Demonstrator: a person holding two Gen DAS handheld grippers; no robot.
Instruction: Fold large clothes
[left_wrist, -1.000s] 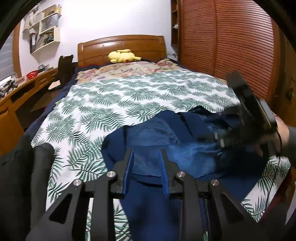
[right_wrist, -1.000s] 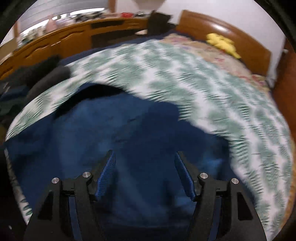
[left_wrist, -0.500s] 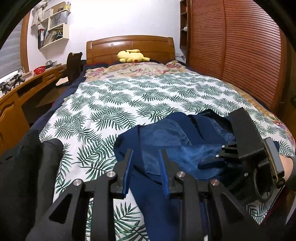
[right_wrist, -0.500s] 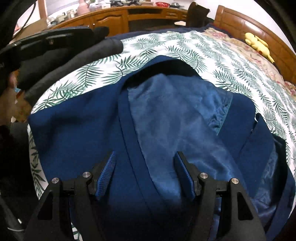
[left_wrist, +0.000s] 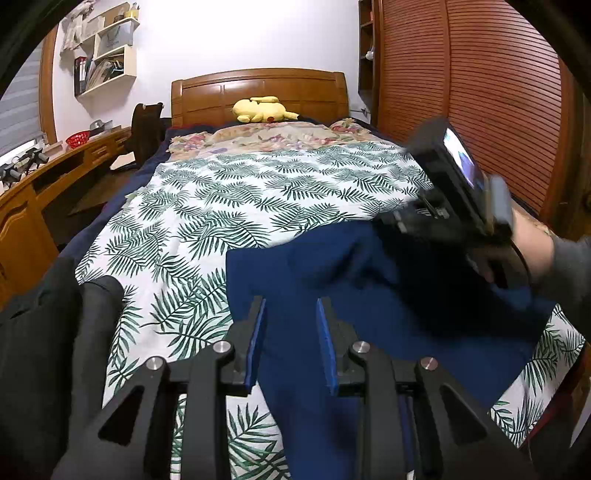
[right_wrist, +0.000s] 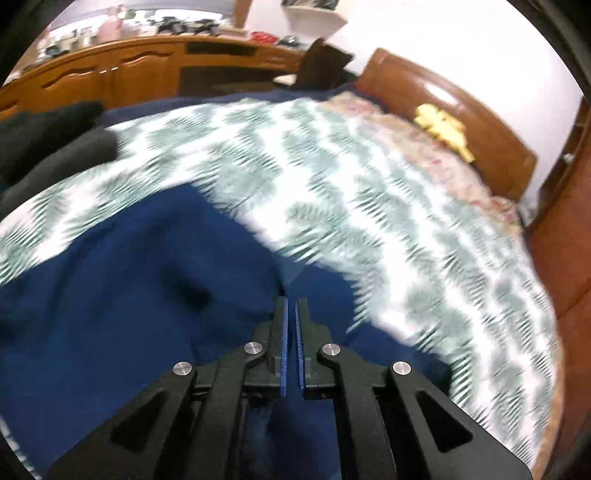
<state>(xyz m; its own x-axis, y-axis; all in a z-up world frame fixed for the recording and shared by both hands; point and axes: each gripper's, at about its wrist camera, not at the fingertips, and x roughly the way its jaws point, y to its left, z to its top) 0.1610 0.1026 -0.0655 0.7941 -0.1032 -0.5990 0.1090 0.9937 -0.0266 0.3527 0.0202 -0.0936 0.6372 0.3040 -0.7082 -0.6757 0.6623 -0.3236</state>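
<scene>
Left wrist view, navy garment (left_wrist: 332, 280), rumpled, bed (left_wrist: 229, 192)

Leaf-print bed (left_wrist: 236, 206) carries navy garment (left_wrist: 332, 280), yellow plush (left_wrist: 262, 110).

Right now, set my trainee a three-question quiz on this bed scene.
1. True or false: the right gripper has its jaws shut.
2. Which colour is the garment on the bedspread? A) navy B) red C) white
3. Fill in: the yellow plush toy lies by the wooden ____.

Key: 1 true; 2 A; 3 headboard
</scene>
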